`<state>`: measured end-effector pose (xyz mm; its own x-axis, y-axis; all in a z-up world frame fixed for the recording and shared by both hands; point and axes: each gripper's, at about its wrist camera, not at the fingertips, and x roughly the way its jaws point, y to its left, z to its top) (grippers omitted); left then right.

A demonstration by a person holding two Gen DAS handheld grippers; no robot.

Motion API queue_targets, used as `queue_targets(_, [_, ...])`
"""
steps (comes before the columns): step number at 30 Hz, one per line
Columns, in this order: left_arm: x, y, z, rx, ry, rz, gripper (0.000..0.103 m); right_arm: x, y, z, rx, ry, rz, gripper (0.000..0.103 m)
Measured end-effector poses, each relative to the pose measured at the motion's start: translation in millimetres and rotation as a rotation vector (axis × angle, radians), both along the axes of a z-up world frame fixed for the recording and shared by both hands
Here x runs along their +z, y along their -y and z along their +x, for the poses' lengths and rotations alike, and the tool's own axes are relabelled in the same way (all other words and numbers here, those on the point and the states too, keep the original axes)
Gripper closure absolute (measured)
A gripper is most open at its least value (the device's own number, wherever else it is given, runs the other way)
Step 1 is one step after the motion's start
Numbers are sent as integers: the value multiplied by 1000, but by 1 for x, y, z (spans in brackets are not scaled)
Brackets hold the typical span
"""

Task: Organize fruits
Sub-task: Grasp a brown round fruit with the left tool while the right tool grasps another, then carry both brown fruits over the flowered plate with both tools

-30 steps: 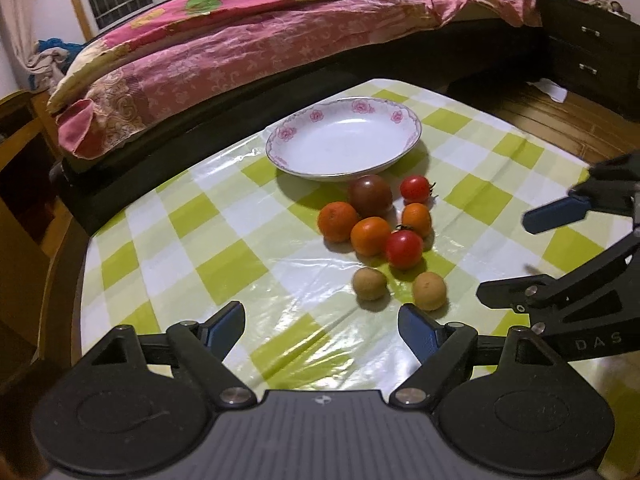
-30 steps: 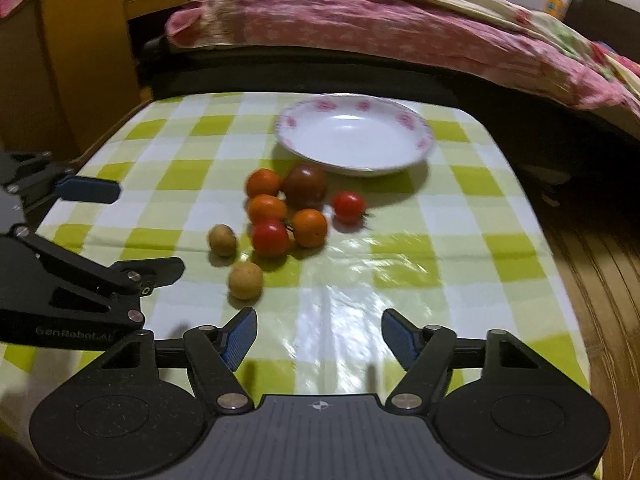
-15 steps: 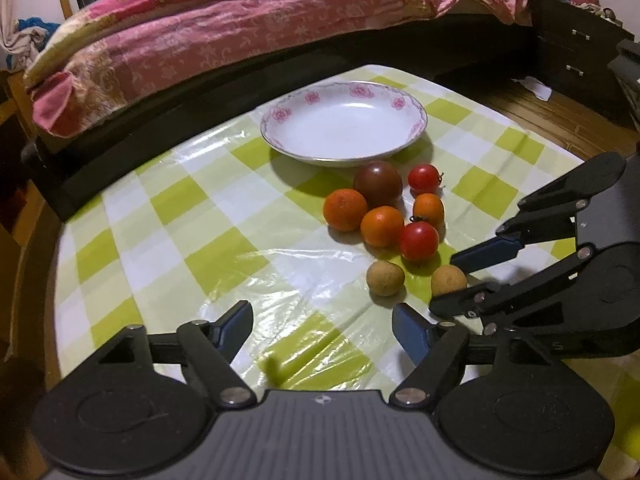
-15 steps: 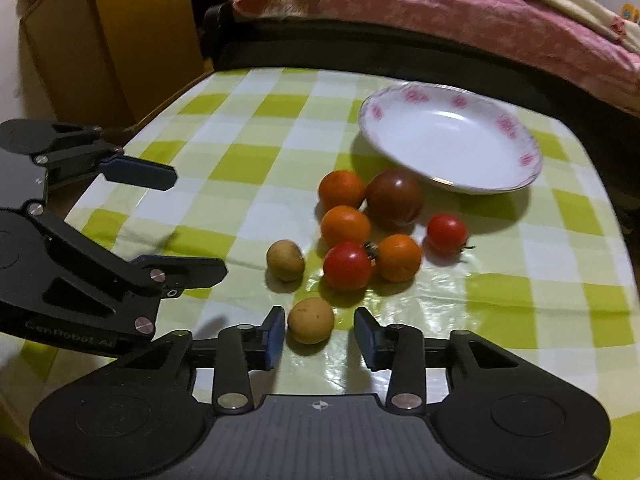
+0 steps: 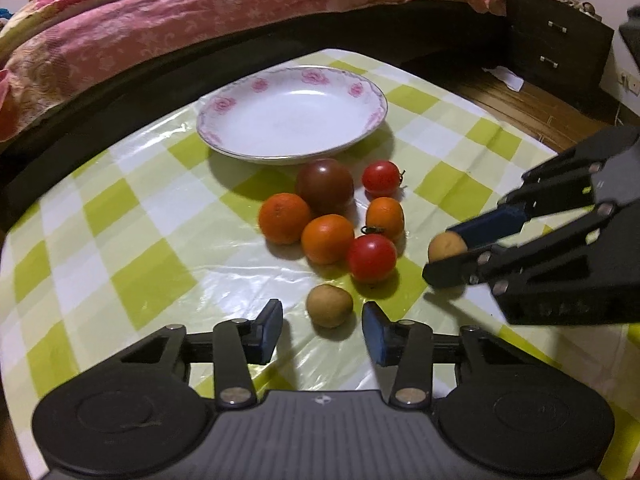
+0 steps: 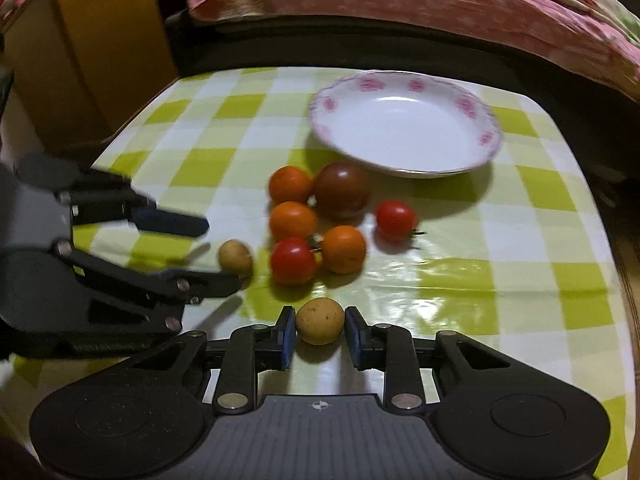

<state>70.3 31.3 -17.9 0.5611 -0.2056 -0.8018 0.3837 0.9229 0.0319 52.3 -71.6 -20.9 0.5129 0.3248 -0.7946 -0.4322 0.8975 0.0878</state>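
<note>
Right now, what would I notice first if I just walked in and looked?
Probably the huddle of orange and red fruits on the green-checked tablecloth, just in front of the bare flowered plate. Next, the right gripper closing around a small brown fruit, while the left gripper, open, lines up on another brown fruit.

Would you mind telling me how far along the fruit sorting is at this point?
Nothing is placed yet: the plate is bare. In hand: the right gripper has closed on one brown fruit, though a lift can't be confirmed, and the open left gripper straddles the other brown fruit, apart from it. Left on the tablecloth: three oranges, two red tomatoes and a dark tomato.
</note>
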Motion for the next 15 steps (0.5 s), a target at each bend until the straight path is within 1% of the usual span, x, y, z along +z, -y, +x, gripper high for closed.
queue_targets(2, [-1,2,2,4,2,-7,56,2,5,2,-17,1,11,79])
queue_targets(6, [-1,2,2,5,-3,-22,65,1,8,3,-26,-8,23,80])
queue_targets(10, [-1,2,1,4,-4,-28,67,2,11,5,-38,-10,27,79])
queue_targets(11, [-1,1,1,7,-4,-28,70,2,11,6,-40,-9,26,80])
queue_targets(15, [2,0,2,10,-4,-37,70,2,11,9,-42,-2,24,80])
